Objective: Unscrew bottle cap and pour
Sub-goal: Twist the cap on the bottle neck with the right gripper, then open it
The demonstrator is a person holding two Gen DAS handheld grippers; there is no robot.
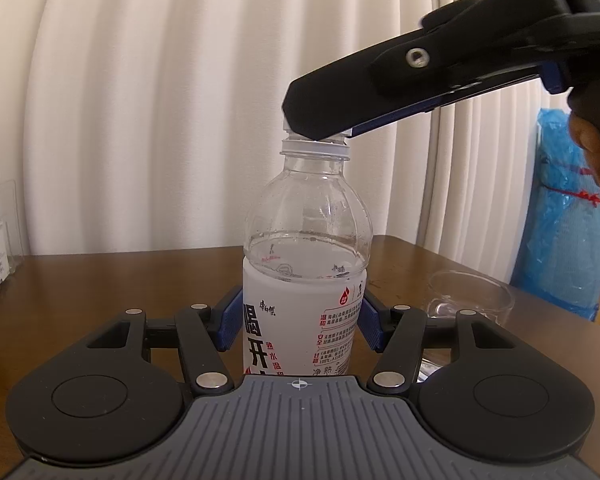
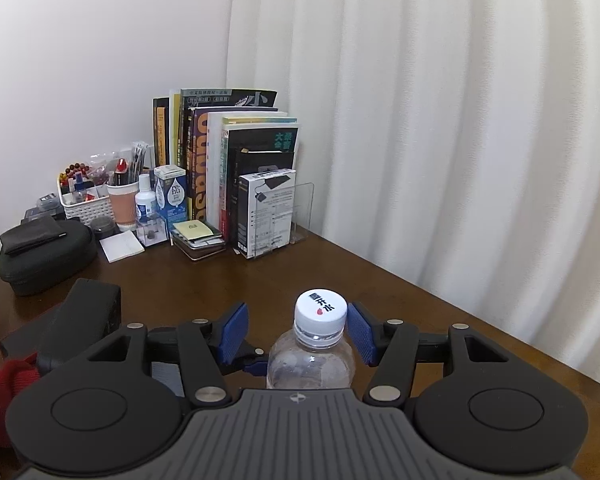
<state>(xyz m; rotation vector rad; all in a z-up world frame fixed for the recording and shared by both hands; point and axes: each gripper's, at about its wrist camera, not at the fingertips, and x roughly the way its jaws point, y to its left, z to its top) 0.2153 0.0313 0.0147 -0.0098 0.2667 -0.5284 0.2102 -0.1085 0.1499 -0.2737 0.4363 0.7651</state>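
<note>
Setting: brown wooden desk [image 2: 328, 268] in a corner, white wall to one side, pleated cream curtain [image 1: 180, 100] behind.

Item 1, my left gripper [image 1: 298, 316]: blue pads [image 1: 230, 320] pressed against both sides of the bottle's label; clenched on the body, low down. The bottle [image 1: 306, 240] stands upright between the fingers, clear plastic, water level just above the white label with red and black print.

Item 2, my right gripper [image 2: 298, 328]: comes in from above and to the right in the left camera, tilted down over the bottle's top. In its own camera the white cap [image 2: 321, 313] sits between the two blue pads, touching or nearly touching the right-hand one, with a visible gap to the left-hand one. Jaws spread, not gripping. Cap seated on the neck; whether it is loosened I cannot tell.

Item 3, glass [image 1: 470, 300]: clear, low, on the desk to the right of the bottle, near but apart.

Item 4, blue plastic-wrapped bundle [image 1: 568, 220]: beyond the desk's right edge, tied with red string.

Item 5, far corner of the desk: row of upright books [image 2: 228, 160] held by a clear stand, a white boxed item [image 2: 266, 212] in front, a white basket [image 2: 86, 204] of small things, a paper cup [image 2: 123, 204] of pens, a small white squeeze bottle [image 2: 145, 200] beside a blue-and-white carton [image 2: 173, 196], a notepad [image 2: 122, 246].

Item 6, black zip case [image 2: 46, 256]: at the desk's left end, a dark pouch on top.
</note>
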